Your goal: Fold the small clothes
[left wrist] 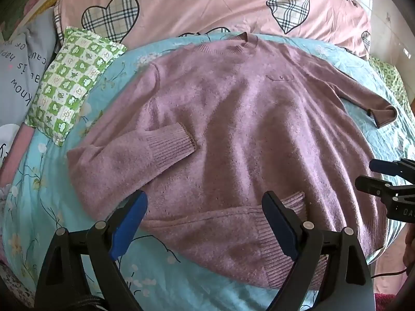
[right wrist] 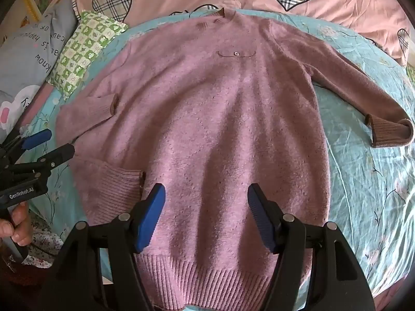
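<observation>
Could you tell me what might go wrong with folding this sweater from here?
1. The folded left sleeve lies loosely across the sweater; dragging the body could undo it.
2. A corner of the hem is flipped up near the open left gripper, so a fold may trap that bump.
3. The right sleeve stays spread on the sheet, far from the open right gripper.

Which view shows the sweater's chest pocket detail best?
Right wrist. The pocket detail sits near centre there, its stitched outline and small button clear on the sweater. In the left wrist view it is only a faint, skewed line; no button can be made out.
</observation>
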A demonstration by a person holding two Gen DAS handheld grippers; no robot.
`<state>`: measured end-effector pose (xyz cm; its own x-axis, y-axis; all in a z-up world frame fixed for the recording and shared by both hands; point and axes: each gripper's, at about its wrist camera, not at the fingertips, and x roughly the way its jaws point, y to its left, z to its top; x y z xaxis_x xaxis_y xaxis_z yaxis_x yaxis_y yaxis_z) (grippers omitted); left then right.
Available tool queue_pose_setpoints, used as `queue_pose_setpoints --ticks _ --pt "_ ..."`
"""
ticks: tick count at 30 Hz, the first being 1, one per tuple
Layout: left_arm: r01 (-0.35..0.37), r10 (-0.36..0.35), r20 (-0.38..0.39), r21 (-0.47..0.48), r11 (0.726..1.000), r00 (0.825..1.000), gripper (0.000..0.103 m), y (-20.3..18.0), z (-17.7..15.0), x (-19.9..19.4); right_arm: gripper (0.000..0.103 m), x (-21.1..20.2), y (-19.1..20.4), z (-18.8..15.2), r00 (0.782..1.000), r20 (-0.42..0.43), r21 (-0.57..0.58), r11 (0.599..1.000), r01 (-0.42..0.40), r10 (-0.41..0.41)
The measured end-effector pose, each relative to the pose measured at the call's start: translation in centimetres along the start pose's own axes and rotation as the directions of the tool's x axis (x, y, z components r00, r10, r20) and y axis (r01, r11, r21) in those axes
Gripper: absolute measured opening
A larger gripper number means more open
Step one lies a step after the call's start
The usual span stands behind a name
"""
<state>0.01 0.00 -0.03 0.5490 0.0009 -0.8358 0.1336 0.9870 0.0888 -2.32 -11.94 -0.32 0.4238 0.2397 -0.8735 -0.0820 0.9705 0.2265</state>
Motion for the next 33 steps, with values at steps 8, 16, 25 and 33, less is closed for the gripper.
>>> queue_pose_setpoints --ticks 8,16,25,33 --pt "-0.002 0.002 -0.001 -0.009 1.0 1.0 0.09 0.14 -0.07 -0.02 0.067 0.03 0.19 0.03 1.0 -0.005 -0.008 1.0 0.001 -0.001" --pt "-0.001 0.001 -0.003 -0.009 1.0 1.0 0.09 0.31 0.01 -0.09 0.067 0.02 0.28 0.04 1.0 -0.006 -0.006 1.0 -0.001 0.001" --pt "-0.005 0.005 -0.011 -0.01 1.0 1.0 0.09 0.17 -0.19 0.12 0.067 -0.08 0.33 0.08 1.0 -0.007 -0.005 1.0 -0.002 0.002" --pt "0.001 -0.001 -0.013 -0.013 1.0 1.0 0.09 0.28 -0.14 0.32 0.067 -0.01 0.31 0.13 1.0 -0.01 -0.004 1.0 -0.004 0.004"
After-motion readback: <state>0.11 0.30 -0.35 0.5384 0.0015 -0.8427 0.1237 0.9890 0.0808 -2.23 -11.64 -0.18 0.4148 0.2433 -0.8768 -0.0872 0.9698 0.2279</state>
